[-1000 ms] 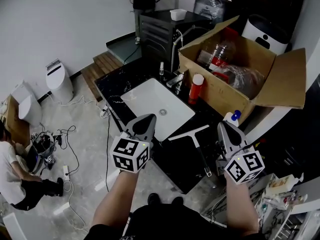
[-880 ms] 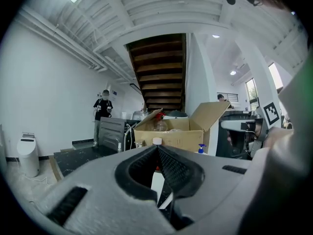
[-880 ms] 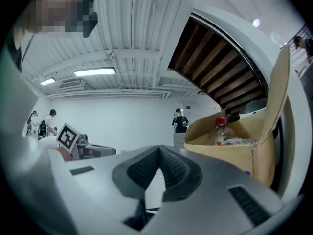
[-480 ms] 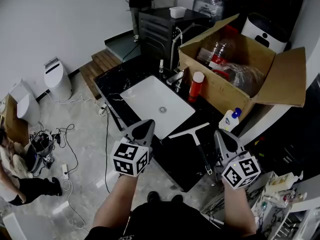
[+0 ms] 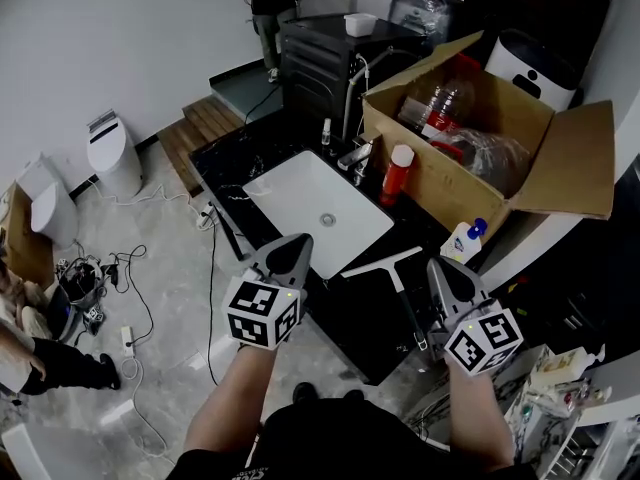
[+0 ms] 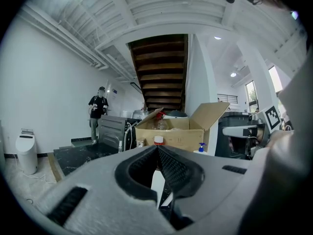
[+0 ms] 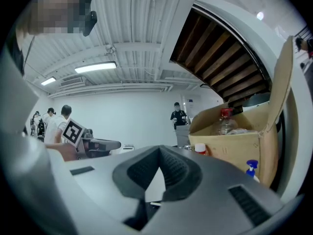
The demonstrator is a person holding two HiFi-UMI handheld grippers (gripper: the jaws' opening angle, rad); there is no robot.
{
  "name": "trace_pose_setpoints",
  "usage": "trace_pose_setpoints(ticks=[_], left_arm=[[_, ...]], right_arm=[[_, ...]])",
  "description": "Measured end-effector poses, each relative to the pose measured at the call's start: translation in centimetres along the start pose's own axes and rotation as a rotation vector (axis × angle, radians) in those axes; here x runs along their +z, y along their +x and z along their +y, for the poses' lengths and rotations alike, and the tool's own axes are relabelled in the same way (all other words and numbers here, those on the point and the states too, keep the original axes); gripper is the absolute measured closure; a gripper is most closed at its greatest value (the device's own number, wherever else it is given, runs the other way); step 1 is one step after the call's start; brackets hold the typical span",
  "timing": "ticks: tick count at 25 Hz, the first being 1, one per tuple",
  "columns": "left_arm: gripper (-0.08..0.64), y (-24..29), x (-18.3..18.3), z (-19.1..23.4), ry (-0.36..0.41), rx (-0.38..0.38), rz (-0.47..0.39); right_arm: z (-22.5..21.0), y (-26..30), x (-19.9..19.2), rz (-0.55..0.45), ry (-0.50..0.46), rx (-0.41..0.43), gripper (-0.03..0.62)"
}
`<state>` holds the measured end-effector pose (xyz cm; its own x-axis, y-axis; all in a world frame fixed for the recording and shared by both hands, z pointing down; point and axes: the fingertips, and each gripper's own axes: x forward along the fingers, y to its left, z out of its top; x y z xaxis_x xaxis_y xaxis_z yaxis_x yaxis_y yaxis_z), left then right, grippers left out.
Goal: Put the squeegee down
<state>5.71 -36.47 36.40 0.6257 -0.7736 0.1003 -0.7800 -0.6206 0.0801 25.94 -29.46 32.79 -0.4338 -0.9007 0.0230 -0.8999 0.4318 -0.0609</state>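
Observation:
The squeegee lies flat on the black counter, its white blade toward the sink and its dark handle toward me. Neither gripper touches it. My right gripper hovers just to the right of the handle, jaws shut and empty; the right gripper view shows its tips meeting. Left of the blade, over the counter's front edge by the sink corner, my left gripper is shut too, with its tips closed on nothing.
A white sink with a faucet is set in the counter. Behind stand a red can, an open cardboard box and a blue-capped bottle. The floor on the left holds cables and toilets; a person stands far back.
Both grippers have drawn back slightly toward me and stay shut. The squeegee has not moved on the counter. The person on the floor at left has shifted almost out of view.

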Motion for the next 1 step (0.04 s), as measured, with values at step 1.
trace_pose_setpoints(ticks=[1], left_arm=[[0.554, 0.02, 0.16, 0.10, 0.002, -0.003, -0.003]], right_arm=[[0.06, 0.08, 0.02, 0.001, -0.001, 0.000, 0.589]])
